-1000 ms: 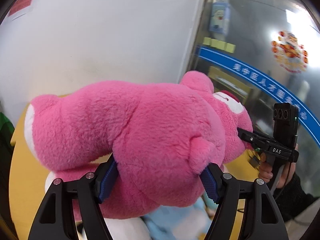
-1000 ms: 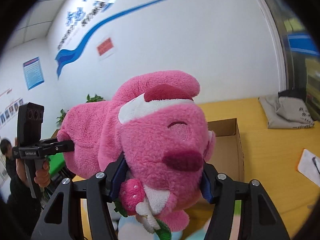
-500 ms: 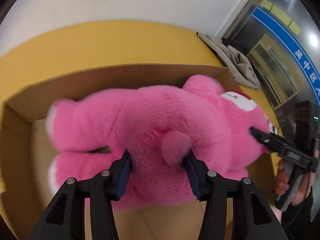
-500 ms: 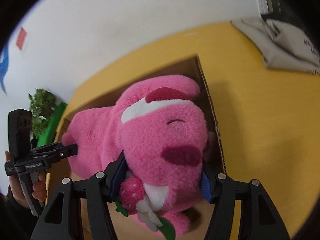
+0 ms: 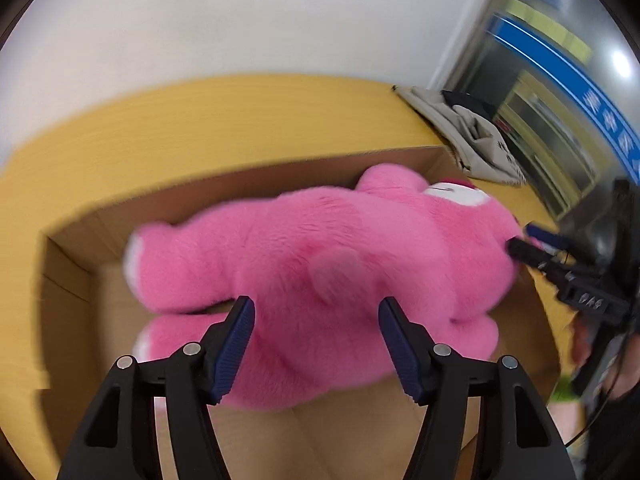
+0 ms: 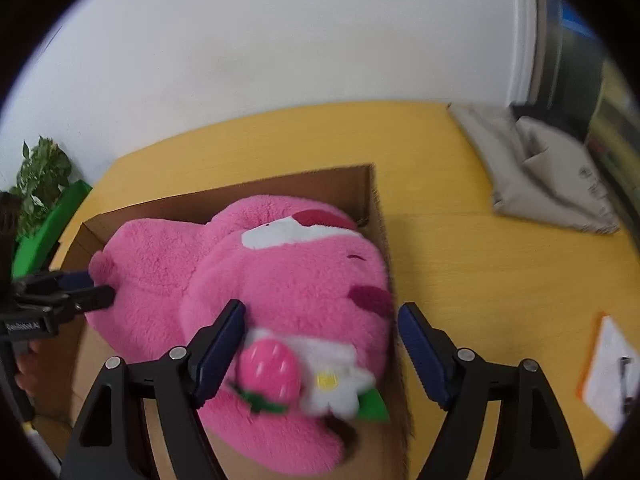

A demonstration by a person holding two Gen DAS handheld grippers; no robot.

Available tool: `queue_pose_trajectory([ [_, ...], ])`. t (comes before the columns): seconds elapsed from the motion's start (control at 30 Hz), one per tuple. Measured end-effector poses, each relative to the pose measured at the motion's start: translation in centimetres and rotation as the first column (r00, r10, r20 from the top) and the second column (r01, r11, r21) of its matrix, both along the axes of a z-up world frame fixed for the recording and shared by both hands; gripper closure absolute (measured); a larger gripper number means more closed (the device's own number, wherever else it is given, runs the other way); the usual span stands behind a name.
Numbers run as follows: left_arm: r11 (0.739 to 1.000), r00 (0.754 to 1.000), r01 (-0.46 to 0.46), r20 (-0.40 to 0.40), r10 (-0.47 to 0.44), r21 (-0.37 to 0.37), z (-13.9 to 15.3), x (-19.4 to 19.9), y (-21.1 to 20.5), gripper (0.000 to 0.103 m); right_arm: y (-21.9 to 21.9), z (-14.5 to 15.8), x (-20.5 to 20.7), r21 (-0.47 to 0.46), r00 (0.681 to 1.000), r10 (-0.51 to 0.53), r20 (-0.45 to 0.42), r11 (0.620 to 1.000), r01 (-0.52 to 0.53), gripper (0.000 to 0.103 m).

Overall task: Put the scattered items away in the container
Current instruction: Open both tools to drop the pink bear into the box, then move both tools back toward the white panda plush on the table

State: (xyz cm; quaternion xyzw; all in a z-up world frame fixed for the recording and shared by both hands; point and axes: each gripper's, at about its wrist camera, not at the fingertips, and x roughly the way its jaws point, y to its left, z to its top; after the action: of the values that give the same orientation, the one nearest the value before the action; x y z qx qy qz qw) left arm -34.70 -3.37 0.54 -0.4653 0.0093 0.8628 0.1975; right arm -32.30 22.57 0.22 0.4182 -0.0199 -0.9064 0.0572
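Note:
A big pink plush bear [image 5: 320, 248] with a strawberry and flower on its chest [image 6: 280, 272] lies lengthwise in an open cardboard box [image 5: 280, 176]. My left gripper [image 5: 316, 316] straddles its back end. The jaws are opening and the blue pads stand off the fur. My right gripper [image 6: 320, 316] straddles the head end above the box [image 6: 224, 200]. Its jaws are also opening, with a clear gap at the right pad. Each gripper also shows in the other's view: the right gripper [image 5: 524, 239] and the left gripper [image 6: 98, 286] sit at the bear's ends.
The box stands on a yellow table [image 5: 200, 120] against a white wall. A grey cloth bag [image 6: 548, 168] lies at the far right corner and an orange-edged clipboard [image 6: 608, 368] at the near right. A potted plant [image 6: 40, 168] stands beyond the left edge.
Both grippers came down with the bear from in front of the wall into the box. Both pairs of jaws have since spread and no longer squeeze the fur.

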Motion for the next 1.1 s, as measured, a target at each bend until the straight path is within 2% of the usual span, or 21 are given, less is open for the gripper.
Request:
queue_pose_trajectory([
  [0.03, 1.000, 0.999, -0.010, -0.042, 0.009, -0.010, 1.5, 1.8, -0.3, 0.031, 0.0, 1.2, 1.6, 0.009, 0.999, 0.015, -0.035, 1.000, -0.014, 0.024],
  [0.1, 0.999, 0.991, -0.044, -0.128, 0.041, -0.018, 4.2, 5.6, -1.2, 0.009, -0.1, 3.5, 5.4, -0.016, 0.994, 0.058, -0.096, 0.998, -0.060, 0.021],
  [0.17, 0.992, 0.967, -0.123, -0.226, 0.115, -0.023, 6.8, 10.3, -1.9, 0.000, -0.5, 5.3, 9.5, -0.040, 0.986, 0.080, -0.146, 0.995, -0.087, 0.019],
  [0.23, 0.981, 0.935, -0.193, -0.305, 0.180, -0.012, 8.7, 15.1, -2.4, 0.000, -1.0, 6.2, 13.1, -0.052, 0.979, 0.100, -0.176, 0.992, -0.111, 0.017],
  [0.3, 0.964, 0.904, -0.265, -0.351, 0.246, -0.007, 9.8, 19.4, -2.6, 0.000, -2.0, 6.7, 16.7, -0.065, 0.973, 0.124, -0.196, 0.988, -0.139, 0.017],
  [0.4, 0.930, 0.858, -0.367, -0.384, 0.342, 0.009, 10.1, 25.0, -2.0, 0.000, -3.2, 6.7, 21.2, -0.061, 0.971, 0.119, -0.209, 0.989, -0.135, 0.017],
  [0.47, 0.917, 0.843, -0.399, -0.394, 0.367, 0.000, 9.7, 27.8, -2.1, 0.000, -3.6, 6.3, 23.8, -0.078, 0.971, 0.108, -0.212, 0.989, -0.127, 0.017],
  [0.57, 0.902, 0.842, -0.430, -0.372, 0.390, -0.027, 8.3, 31.1, -2.0, 0.000, -3.6, 6.2, 27.0, -0.095, 0.972, 0.078, -0.219, 0.990, -0.101, 0.017],
  [0.73, 0.893, 0.848, -0.448, -0.333, 0.412, -0.036, 6.0, 34.7, -2.2, 0.000, -3.9, 5.7, 30.2, -0.042, 0.975, 0.069, -0.211, 0.996, -0.080, 0.017],
  [0.87, 0.900, 0.862, -0.432, -0.323, 0.391, -0.063, 5.1, 36.2, -1.5, 0.000, -4.4, 5.2, 32.2, -0.030, 0.977, 0.075, -0.201, 0.996, -0.082, 0.017],
  [1.1, 0.903, 0.864, -0.423, -0.330, 0.380, -0.070, 4.9, 37.4, -0.7, 0.000, -4.8, 5.5, 34.0, -0.018, 0.972, 0.090, -0.216, 0.995, -0.097, 0.017],
])
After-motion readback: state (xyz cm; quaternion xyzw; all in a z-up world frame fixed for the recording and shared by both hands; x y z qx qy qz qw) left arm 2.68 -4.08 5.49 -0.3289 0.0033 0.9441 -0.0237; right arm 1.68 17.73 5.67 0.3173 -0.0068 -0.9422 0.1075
